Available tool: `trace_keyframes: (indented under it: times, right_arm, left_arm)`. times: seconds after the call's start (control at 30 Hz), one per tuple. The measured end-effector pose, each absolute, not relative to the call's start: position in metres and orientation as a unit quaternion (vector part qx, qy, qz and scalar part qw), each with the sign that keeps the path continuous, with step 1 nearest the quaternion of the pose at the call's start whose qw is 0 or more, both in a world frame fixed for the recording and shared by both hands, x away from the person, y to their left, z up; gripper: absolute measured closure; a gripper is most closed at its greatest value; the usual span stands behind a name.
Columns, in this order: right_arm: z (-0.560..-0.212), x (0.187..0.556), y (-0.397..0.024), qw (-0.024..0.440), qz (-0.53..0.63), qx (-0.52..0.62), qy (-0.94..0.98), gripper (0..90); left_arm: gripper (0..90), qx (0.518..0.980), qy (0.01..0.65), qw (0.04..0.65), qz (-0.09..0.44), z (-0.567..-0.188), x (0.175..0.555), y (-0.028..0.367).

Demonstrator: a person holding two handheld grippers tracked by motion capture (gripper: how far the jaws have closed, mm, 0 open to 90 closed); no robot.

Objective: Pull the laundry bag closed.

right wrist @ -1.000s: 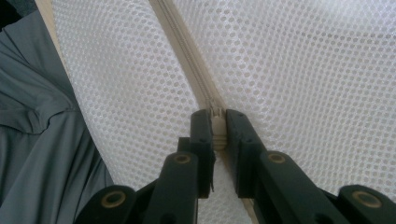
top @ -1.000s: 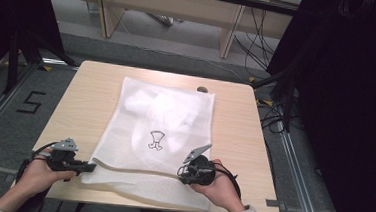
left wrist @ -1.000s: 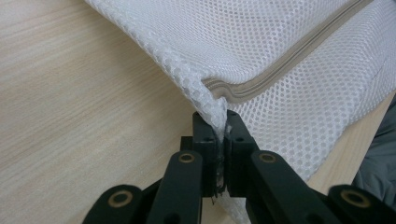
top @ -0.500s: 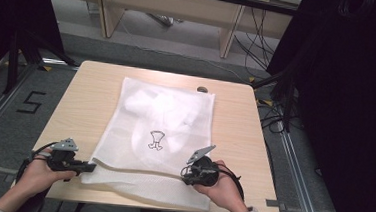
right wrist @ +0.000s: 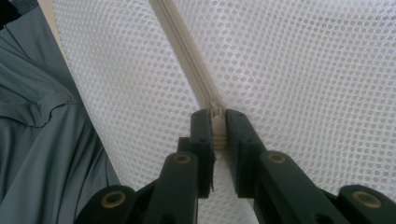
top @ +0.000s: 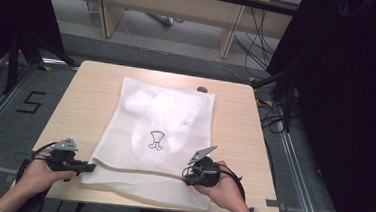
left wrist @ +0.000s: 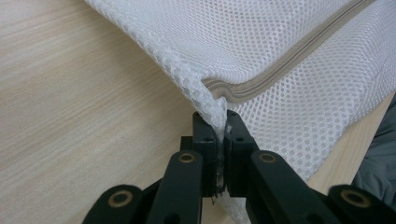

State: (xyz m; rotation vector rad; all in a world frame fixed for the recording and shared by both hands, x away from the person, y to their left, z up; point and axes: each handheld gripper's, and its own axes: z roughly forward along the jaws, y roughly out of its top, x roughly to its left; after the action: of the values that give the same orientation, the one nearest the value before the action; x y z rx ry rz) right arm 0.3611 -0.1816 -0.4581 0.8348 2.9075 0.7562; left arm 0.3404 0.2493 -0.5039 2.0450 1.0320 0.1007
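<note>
A white mesh laundry bag [top: 161,134] lies flat on the wooden table [top: 91,99], with white cloth and a small dark print inside it. A beige zipper [top: 136,170] runs across its near end. My left gripper [top: 89,167] pinches the bag's near left corner; in the left gripper view the jaws are shut on the mesh [left wrist: 212,119] just below the zipper's end [left wrist: 224,91]. My right gripper [top: 187,177] is shut on the zipper pull [right wrist: 217,128] at the right end of the zipper [right wrist: 182,49].
The bag's near edge hangs slightly over the table's front edge [top: 159,204]. A small dark object [top: 202,89] lies at the bag's far right corner. Bare table lies left and right of the bag. Grey trousers [right wrist: 46,154] show beside the table.
</note>
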Motion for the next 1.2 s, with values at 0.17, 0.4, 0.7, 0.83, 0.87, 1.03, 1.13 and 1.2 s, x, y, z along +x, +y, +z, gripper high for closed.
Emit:
trace_keyframes:
  times: [0.17,0.4,0.7,0.83,0.87,1.03,1.13,1.2]
  right_arm:
    - [-0.458,0.361,-0.185,0.012,0.242,0.271,0.932,82.2]
    - [-0.458,0.360,-0.189,0.011,0.242,0.272,0.931,82.2]
    - [-0.458,0.359,-0.194,0.012,0.242,0.279,0.929,82.2]
    - [-0.458,0.358,-0.197,0.014,0.242,0.279,0.929,82.2]
    - [-0.457,0.358,-0.198,0.014,0.242,0.280,0.929,82.2]
    - [-0.458,0.358,-0.202,0.013,0.242,0.282,0.928,82.2]
    - [-0.458,0.358,-0.204,0.012,0.244,0.282,0.928,82.2]
    - [-0.457,0.357,-0.205,0.016,0.244,0.287,0.926,82.1]
  left_arm:
    - [85.2,0.812,0.410,0.412,0.039,-0.504,0.340,0.249]
    - [85.2,0.812,0.411,0.412,0.040,-0.504,0.340,0.249]
    - [85.2,0.812,0.411,0.413,0.040,-0.504,0.340,0.249]
    - [85.1,0.811,0.411,0.413,0.040,-0.504,0.340,0.249]
    - [85.1,0.812,0.411,0.413,0.040,-0.504,0.340,0.249]
    - [85.1,0.812,0.411,0.413,0.040,-0.504,0.340,0.249]
    - [85.1,0.812,0.411,0.413,0.040,-0.504,0.340,0.249]
    - [85.1,0.812,0.411,0.413,0.040,-0.504,0.340,0.249]
